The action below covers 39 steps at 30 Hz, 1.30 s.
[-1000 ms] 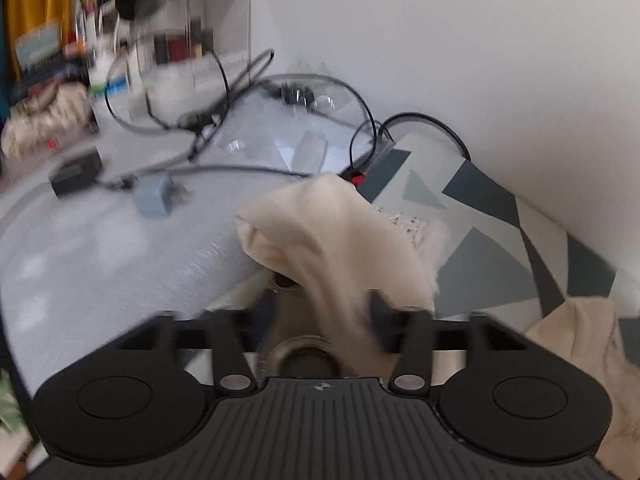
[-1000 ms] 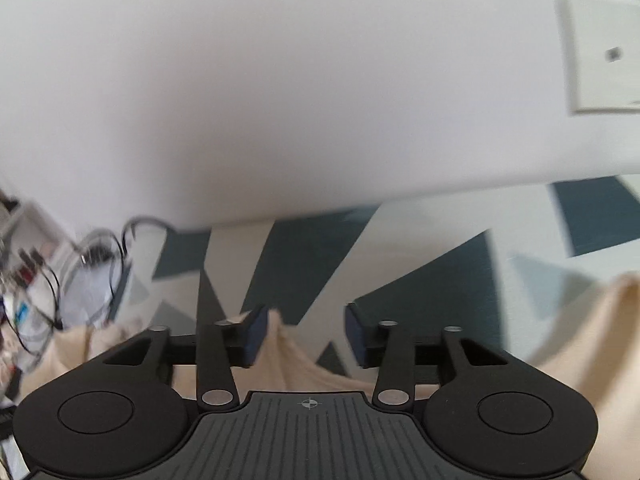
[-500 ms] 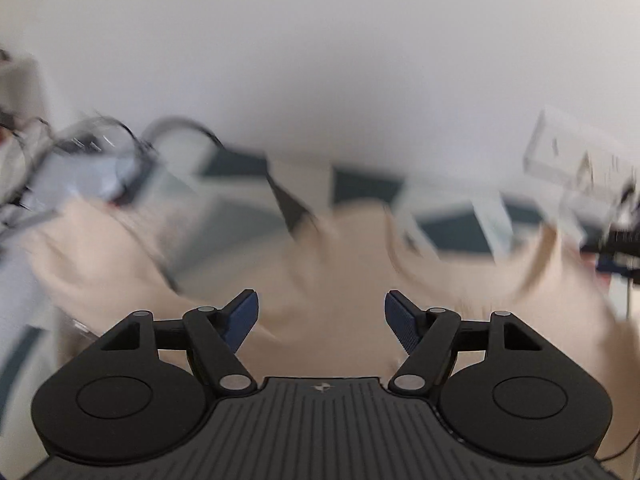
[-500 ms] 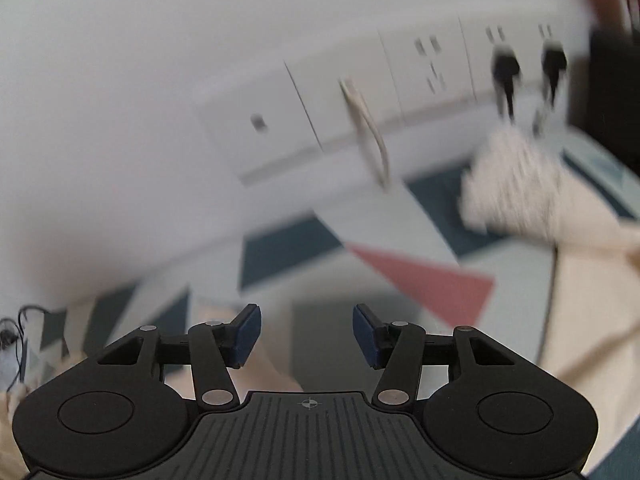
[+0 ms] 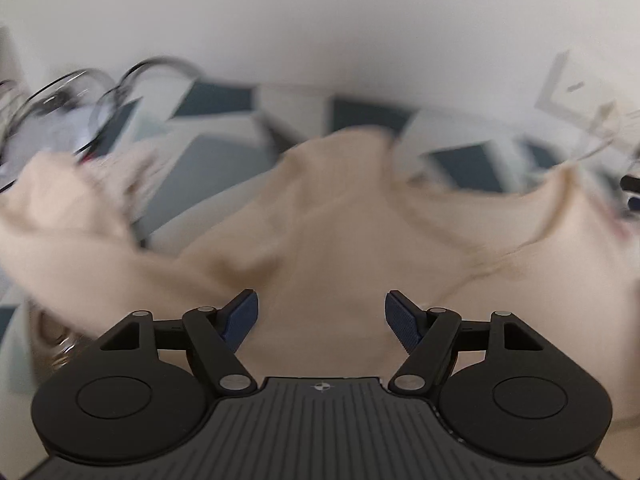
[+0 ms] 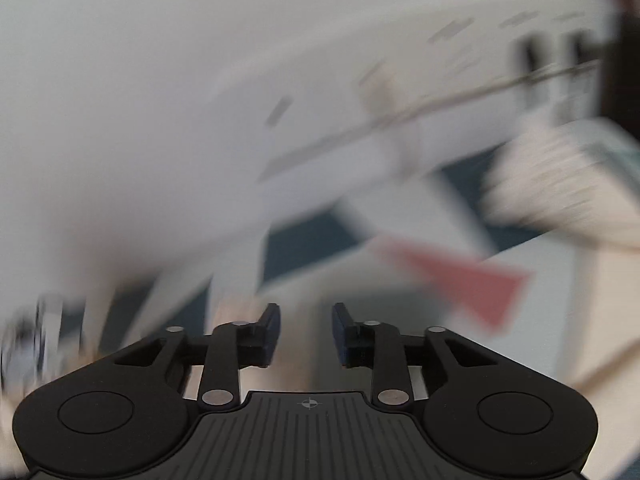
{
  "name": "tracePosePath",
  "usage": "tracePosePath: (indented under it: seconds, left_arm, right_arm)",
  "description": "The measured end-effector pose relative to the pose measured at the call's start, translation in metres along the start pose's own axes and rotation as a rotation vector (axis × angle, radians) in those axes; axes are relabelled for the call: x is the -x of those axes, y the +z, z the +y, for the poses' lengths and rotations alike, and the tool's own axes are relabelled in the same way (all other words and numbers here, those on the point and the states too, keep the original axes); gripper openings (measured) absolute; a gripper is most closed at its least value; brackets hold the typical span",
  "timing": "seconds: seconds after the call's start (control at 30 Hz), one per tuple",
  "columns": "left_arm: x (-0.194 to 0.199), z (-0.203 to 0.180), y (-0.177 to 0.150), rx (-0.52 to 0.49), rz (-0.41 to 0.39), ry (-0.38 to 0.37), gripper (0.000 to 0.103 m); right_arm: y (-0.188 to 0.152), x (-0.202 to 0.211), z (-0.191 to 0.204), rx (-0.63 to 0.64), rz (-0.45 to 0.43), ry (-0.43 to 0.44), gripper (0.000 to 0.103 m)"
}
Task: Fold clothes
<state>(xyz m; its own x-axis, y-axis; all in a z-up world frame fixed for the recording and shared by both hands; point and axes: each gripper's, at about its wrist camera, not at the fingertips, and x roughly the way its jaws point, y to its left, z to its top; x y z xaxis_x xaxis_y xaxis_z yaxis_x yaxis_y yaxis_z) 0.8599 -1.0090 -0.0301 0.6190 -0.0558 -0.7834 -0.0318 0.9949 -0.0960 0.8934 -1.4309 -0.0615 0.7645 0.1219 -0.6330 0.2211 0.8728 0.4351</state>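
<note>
A beige garment point(image 5: 332, 240) lies rumpled across a cloth with dark blue and pale triangles point(image 5: 208, 160) in the left wrist view. My left gripper point(image 5: 322, 318) hovers over the garment's middle with its jaws wide apart and nothing pressed between the blue pads point(image 5: 400, 320). The right wrist view is blurred; my right gripper point(image 6: 306, 334) is closing, with a gap still between its pads and no cloth in it. Beige fabric point(image 6: 604, 296) shows at that view's right edge, beside a fluffy cream item point(image 6: 556, 176).
Black cables point(image 5: 100, 96) lie at the far left by the wall. A white wall point(image 5: 320, 20) stands close behind the cloth. White sockets with dark plugs point(image 6: 552, 64) sit on the wall at the right. A red triangle point(image 6: 472, 280) marks the cloth.
The left gripper let go of the beige garment, opened wide and swung right from the cluttered table to face the wall. The right gripper swung right toward the sockets and its jaws narrowed.
</note>
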Motion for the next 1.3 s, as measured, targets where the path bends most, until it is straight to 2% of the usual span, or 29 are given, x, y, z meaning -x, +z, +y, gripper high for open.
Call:
tracePosePath:
  seconds: [0.07,0.17,0.23,0.3,0.37,0.43,0.47,0.5,0.57,0.6,0.7,0.8,0.87,0.93,1.0,1.03,1.07,1.13,1.2,1.3]
  left_arm:
    - [0.002,-0.010,0.002,-0.050,0.000,-0.035,0.073]
    - [-0.009,-0.023,-0.004,-0.079,0.050,-0.067,0.073]
    - [-0.018,-0.029,-0.012,-0.095,0.082,-0.068,0.073]
    - [-0.017,-0.039,-0.022,-0.158,0.061,-0.043,0.076]
    - [-0.018,-0.045,-0.028,-0.222,0.050,-0.026,0.076]
    - [-0.019,-0.042,-0.027,-0.217,0.057,-0.032,0.078]
    - [-0.020,-0.040,-0.026,-0.208,0.062,-0.035,0.078]
    - [-0.021,-0.039,-0.025,-0.206,0.065,-0.035,0.079]
    - [-0.024,-0.041,-0.024,-0.220,0.068,-0.029,0.082]
    - [-0.026,-0.041,-0.024,-0.225,0.070,-0.027,0.083]
    - [-0.028,-0.039,-0.021,-0.223,0.072,-0.032,0.083]
    - [-0.029,-0.038,-0.022,-0.224,0.061,-0.035,0.084]
    - [-0.029,-0.038,-0.023,-0.224,0.054,-0.035,0.084]
    - [-0.029,-0.038,-0.023,-0.226,0.052,-0.036,0.085]
    - [-0.029,-0.037,-0.022,-0.229,0.054,-0.039,0.085]
    - [-0.029,-0.036,-0.021,-0.230,0.055,-0.041,0.086]
    - [-0.029,-0.036,-0.021,-0.231,0.054,-0.042,0.086]
    - [-0.030,-0.035,-0.021,-0.232,0.052,-0.043,0.087]
    - [-0.030,-0.034,-0.021,-0.234,0.052,-0.045,0.088]
    - [-0.031,-0.034,-0.021,-0.236,0.052,-0.046,0.090]
  right_arm:
    - [0.003,0.035,-0.027,-0.050,-0.085,-0.076,0.042]
    - [-0.011,0.080,-0.065,-0.157,-0.095,-0.250,0.046]
    - [-0.031,0.101,-0.089,-0.271,-0.099,-0.307,0.052]
    - [-0.047,0.102,-0.102,-0.333,-0.100,-0.350,0.060]
    - [-0.055,0.089,-0.110,-0.358,-0.066,-0.370,0.061]
    - [-0.060,0.071,-0.113,-0.360,-0.024,-0.372,0.065]
    - [-0.058,0.065,-0.108,-0.325,-0.036,-0.357,0.060]
    - [-0.056,0.060,-0.103,-0.291,-0.049,-0.342,0.038]
    - [-0.051,0.055,-0.097,-0.251,-0.071,-0.324,0.007]
    - [-0.047,0.056,-0.095,-0.249,-0.091,-0.320,0.006]
    - [-0.045,0.102,-0.096,-0.290,-0.304,-0.335,0.006]
    - [-0.073,0.154,-0.096,-0.295,-0.426,-0.392,0.005]
    - [-0.101,0.163,-0.099,-0.266,-0.340,-0.468,0.006]
    - [-0.126,0.155,-0.107,-0.254,-0.159,-0.519,0.007]
    - [-0.143,0.156,-0.112,-0.304,-0.077,-0.552,0.018]
    - [-0.145,0.160,-0.108,-0.314,-0.101,-0.567,0.022]
    - [-0.142,0.163,-0.101,-0.296,-0.119,-0.592,0.030]
    - [-0.128,0.165,-0.088,-0.239,-0.177,-0.621,0.036]
    - [-0.107,0.161,-0.083,-0.181,-0.230,-0.602,0.056]
    - [-0.074,0.127,-0.093,-0.143,-0.178,-0.608,0.066]
